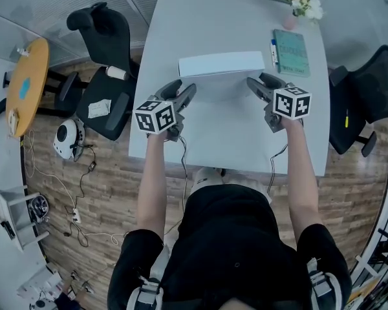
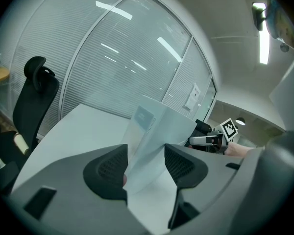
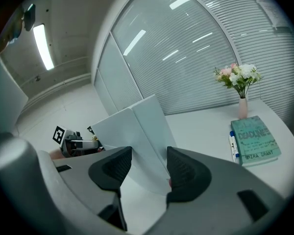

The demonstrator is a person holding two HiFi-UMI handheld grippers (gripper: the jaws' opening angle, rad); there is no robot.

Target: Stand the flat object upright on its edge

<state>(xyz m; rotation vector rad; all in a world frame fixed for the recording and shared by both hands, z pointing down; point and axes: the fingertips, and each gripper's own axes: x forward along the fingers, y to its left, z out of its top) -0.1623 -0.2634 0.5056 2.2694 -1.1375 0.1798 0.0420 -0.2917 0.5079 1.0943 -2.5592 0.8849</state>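
On the table [image 1: 181, 18], left hand-held gripper [image 1: 187, 86] and right hand-held gripper [image 1: 255, 79] clamp the upright white box [image 1: 221, 64].

We are losing the white box's [image 2: 157, 126] lower corner behind the left gripper [image 2: 146, 164]; in the head view a black chair [image 1: 375, 102] is running off the right edge and the teal book's [image 1: 291, 52] title is blurring.

Black short-sleeved top [image 1: 239, 237]; grey left hand-held gripper [image 1: 191, 90], right hand-held gripper [image 1: 251, 82]; black-white marker cubes [image 1: 154, 116]; dark cables [image 1: 183, 155].
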